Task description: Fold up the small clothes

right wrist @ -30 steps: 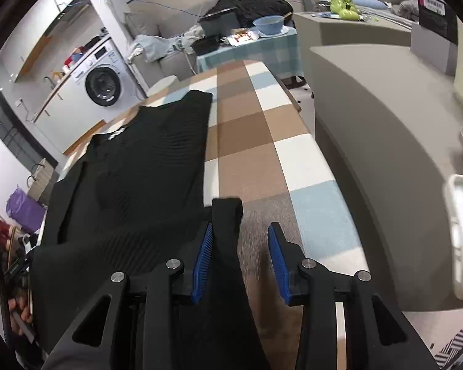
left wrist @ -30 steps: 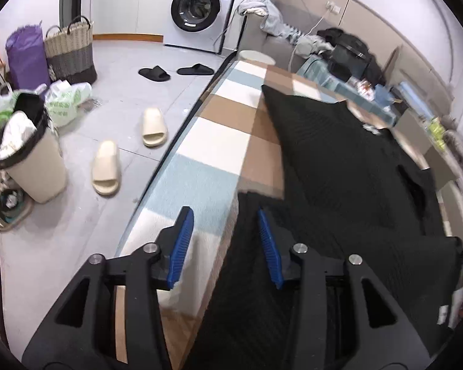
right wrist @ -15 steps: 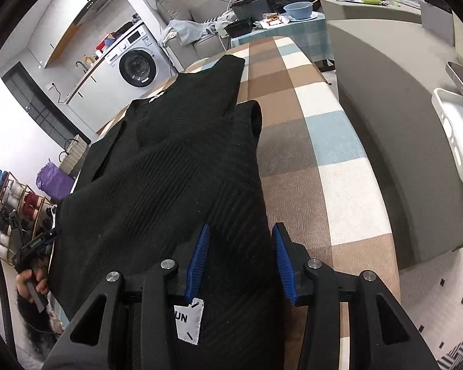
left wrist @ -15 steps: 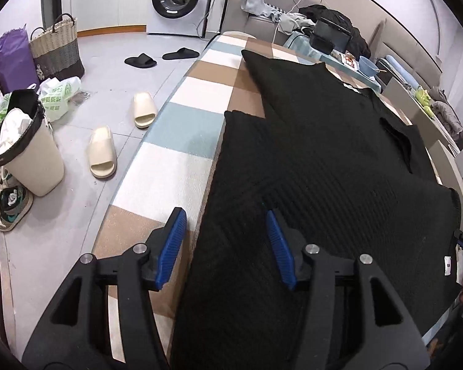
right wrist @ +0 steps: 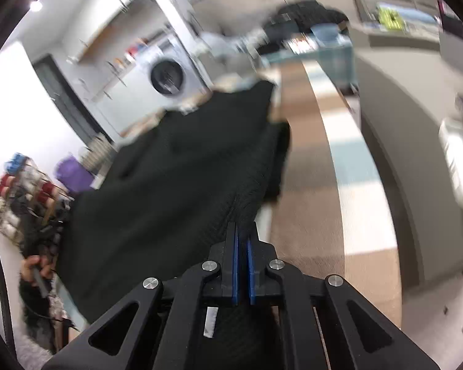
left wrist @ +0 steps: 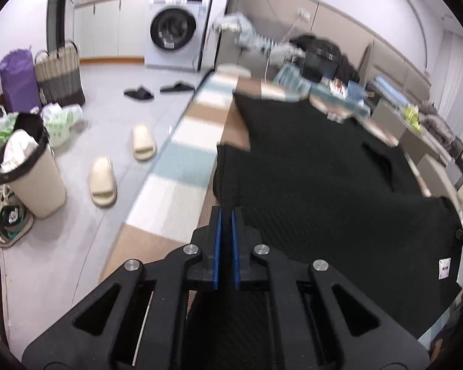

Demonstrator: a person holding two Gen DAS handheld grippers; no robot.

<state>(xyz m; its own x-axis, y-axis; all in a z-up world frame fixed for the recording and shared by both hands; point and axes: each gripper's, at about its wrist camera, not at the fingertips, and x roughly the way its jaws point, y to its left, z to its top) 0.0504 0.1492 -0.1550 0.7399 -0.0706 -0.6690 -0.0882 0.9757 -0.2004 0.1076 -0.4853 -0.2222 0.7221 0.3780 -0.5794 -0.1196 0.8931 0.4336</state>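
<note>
Black garment (left wrist: 318, 185) on checked board (left wrist: 182, 166); 2 beige slippers (left wrist: 103, 182) beside it

Washing machine (left wrist: 173, 30), beige slippers (left wrist: 103, 182), bin (left wrist: 31, 175), wicker basket (left wrist: 58, 74).

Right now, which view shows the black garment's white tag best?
The left wrist view: the white tag sits on the near right corner of the black knit garment, unblocked though too small to read. The right wrist view is blurred; only a pale strip shows under the right gripper, possibly the same tag.
</note>
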